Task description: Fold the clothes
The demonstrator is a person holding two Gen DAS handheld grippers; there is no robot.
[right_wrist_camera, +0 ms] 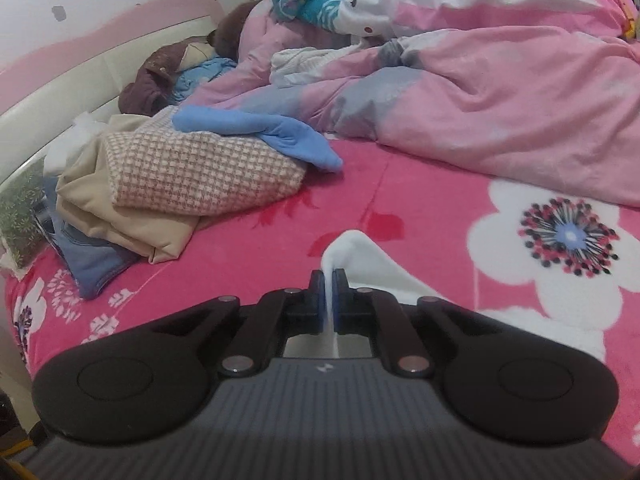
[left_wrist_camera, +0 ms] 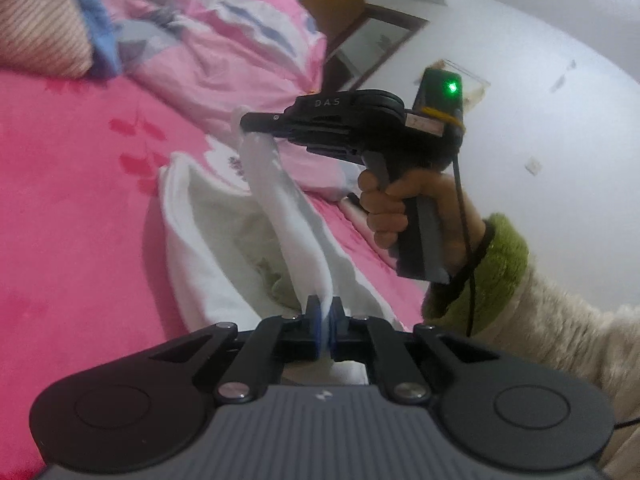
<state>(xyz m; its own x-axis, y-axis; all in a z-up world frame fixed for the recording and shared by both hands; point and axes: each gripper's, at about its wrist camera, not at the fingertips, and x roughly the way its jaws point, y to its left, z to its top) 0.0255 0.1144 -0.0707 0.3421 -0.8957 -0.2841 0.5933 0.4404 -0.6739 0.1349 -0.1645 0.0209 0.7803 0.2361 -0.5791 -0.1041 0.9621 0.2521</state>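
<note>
A white garment [left_wrist_camera: 224, 240] hangs over the pink floral bed [left_wrist_camera: 72, 200], stretched between both grippers. My left gripper [left_wrist_camera: 325, 310] is shut on its near edge, the cloth pinched between the blue pads. My right gripper [left_wrist_camera: 256, 122], held by a hand in a green-cuffed fleece sleeve [left_wrist_camera: 496, 264], pinches the far edge, lifted above the bed. In the right wrist view, my right gripper [right_wrist_camera: 328, 284] is shut on a white fold [right_wrist_camera: 360, 256] that pokes out past the fingertips. The rest of the garment sags in a loose trough between the two holds.
A pile of folded clothes [right_wrist_camera: 192, 176] with a blue piece [right_wrist_camera: 280, 136] on top lies at the left of the bed. A rumpled pink quilt [right_wrist_camera: 500, 120] fills the back. A dark-framed bedside stand [left_wrist_camera: 360, 32] stands by the white wall.
</note>
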